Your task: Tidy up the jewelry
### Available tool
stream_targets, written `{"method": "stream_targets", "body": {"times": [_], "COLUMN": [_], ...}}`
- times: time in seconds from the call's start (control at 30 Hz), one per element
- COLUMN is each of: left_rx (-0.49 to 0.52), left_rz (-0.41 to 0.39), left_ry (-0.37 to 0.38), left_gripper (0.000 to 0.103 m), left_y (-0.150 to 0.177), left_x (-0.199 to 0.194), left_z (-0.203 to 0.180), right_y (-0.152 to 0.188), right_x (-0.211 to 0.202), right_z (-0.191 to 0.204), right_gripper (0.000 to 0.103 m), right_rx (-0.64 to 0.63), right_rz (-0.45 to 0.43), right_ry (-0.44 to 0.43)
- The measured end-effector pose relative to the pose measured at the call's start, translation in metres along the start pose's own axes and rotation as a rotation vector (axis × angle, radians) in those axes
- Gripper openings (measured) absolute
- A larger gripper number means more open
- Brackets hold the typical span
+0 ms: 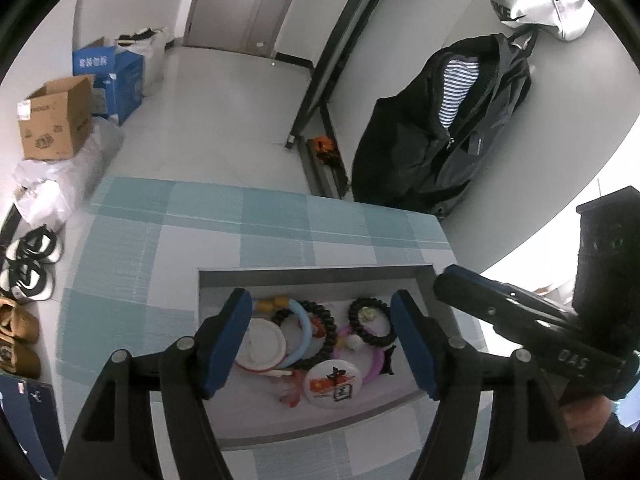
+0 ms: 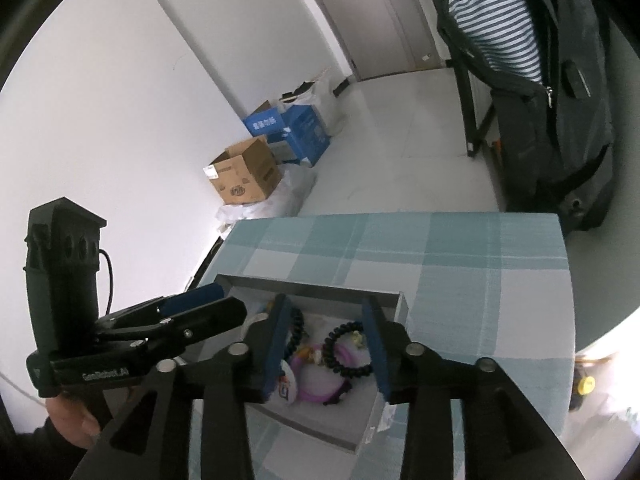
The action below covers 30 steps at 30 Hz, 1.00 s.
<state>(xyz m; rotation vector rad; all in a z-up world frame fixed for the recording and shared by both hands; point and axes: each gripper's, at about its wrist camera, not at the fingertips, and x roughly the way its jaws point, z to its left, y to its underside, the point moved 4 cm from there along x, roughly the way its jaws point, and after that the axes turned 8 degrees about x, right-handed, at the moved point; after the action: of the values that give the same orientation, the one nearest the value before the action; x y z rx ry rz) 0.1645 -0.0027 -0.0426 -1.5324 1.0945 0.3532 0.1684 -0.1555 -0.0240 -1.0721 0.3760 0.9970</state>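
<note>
Both tongs hang part-open and empty over the grey tray (image 1: 424, 280): left gripper (image 1: 320, 344) wider, right gripper (image 2: 326, 346) narrower. Below lies the black bead bracelet (image 2: 348, 350), light, floppy, tangle-prone; pinch its free right-hand arc, clear of the pink ring (image 2: 316, 394)

One grey tray (image 1: 304, 274) holds two black bead bracelets (image 1: 370, 322), two round badges (image 1: 330, 384) and two plastic bangles (image 1: 304, 334).
</note>
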Motion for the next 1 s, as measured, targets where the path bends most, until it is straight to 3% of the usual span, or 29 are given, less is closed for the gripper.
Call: {"method": "stream_targets", "body": {"times": [0.27, 0.4, 0.83, 0.93, 1.0], "left_rx": [0.027, 0.028, 0.046, 0.043, 0.036], "left_rz": [-0.052, -0.064, -0.101, -0.103, -0.101], "left_ry": [-0.094, -0.181, -0.253, -0.269, -0.275], "left_gripper": [0.068, 0.068, 0.068, 0.068, 0.068], "left_y": [0.005, 0.008, 0.026, 0.033, 0.036], "left_x": [-0.015, -0.023, -0.048, -0.049, -0.05], "left_z": [-0.002, 0.001, -0.016, -0.019, -0.02], "right_y": [0.006, 0.01, 0.028, 0.035, 0.041], "right_x": [-0.009, -0.015, -0.044, -0.048, -0.049], "right_z": [0.003, 0.004, 0.013, 0.014, 0.014], "right_gripper": [0.067, 0.076, 0.09, 0.101, 0.103], "right_rx": [-0.009, -0.005, -0.025, -0.037, -0.044], "right_rz": [-0.026, -0.044, -0.113, -0.13, -0.13], "right_ry": [0.001, 0.01, 0.024, 0.029, 0.052]}}
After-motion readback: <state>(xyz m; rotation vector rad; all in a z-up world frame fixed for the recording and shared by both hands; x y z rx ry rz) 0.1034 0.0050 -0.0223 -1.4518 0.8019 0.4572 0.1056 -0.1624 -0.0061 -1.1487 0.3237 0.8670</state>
